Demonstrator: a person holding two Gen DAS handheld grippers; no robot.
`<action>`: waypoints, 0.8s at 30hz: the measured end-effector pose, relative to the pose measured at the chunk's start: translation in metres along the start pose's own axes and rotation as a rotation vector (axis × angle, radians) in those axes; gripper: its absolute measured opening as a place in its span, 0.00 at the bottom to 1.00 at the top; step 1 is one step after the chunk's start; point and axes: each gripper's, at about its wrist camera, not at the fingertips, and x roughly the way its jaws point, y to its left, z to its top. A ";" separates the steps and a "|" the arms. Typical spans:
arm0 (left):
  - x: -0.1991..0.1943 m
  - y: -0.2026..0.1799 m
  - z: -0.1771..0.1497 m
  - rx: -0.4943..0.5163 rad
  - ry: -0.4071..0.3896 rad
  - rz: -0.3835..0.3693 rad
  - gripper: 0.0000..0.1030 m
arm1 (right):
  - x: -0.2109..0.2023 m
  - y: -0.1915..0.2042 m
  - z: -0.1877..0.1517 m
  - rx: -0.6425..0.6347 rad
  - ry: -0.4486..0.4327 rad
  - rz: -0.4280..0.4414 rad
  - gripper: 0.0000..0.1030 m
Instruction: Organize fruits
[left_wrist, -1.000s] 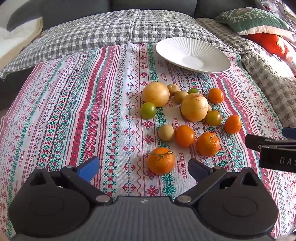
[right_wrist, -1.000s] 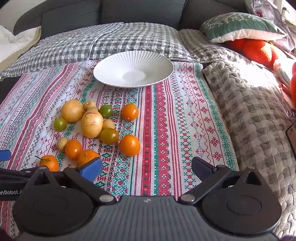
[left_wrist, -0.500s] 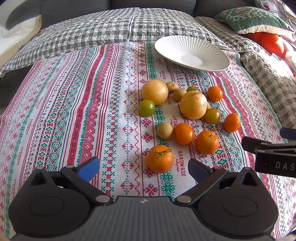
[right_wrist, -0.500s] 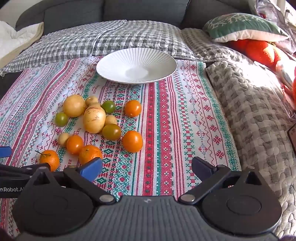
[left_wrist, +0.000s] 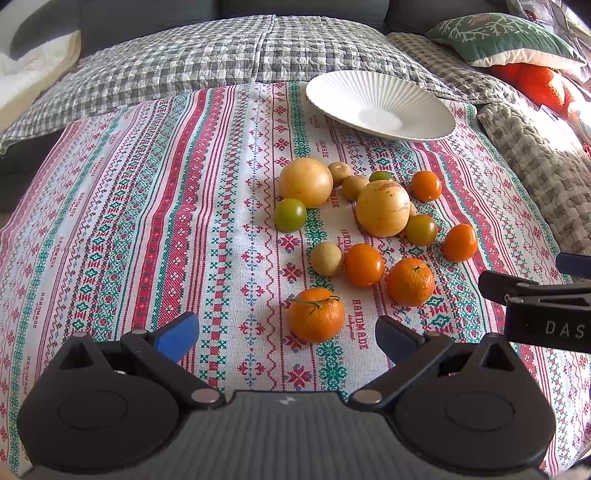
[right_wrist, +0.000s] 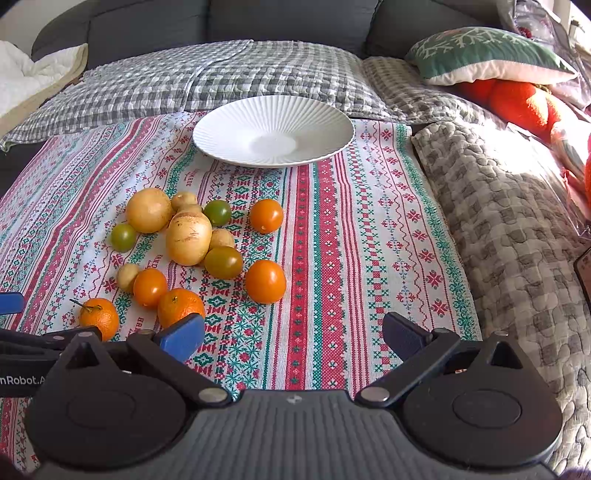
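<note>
Both closer in than a second ago. Left gripper (left_wrist: 287, 334) spread wide, lined up on the stemmed mandarin (left_wrist: 315, 314); right gripper (right_wrist: 293, 332) spread too, holding nothing. White plate (right_wrist: 332, 125) still bare, so probably first pick coming up.

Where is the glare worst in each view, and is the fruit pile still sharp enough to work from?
Left wrist view: sun washes out the far right edge past the orange cushion; the stemmed tangerine is crisp, its shadow falling left. Right wrist view: the quilted blanket is blown out at upper right; the white plate and fruit stay sharp. Fisheye bends the striped cloth in both.
</note>
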 end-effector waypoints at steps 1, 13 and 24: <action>0.000 0.000 0.000 0.000 0.001 0.000 0.95 | 0.000 0.000 0.000 0.000 0.000 0.001 1.00; -0.002 0.001 0.000 0.005 -0.003 -0.007 0.95 | 0.000 0.002 0.000 -0.002 -0.002 -0.001 1.00; -0.002 0.000 -0.001 0.005 -0.004 -0.007 0.95 | 0.000 0.002 -0.001 -0.002 -0.001 -0.001 1.00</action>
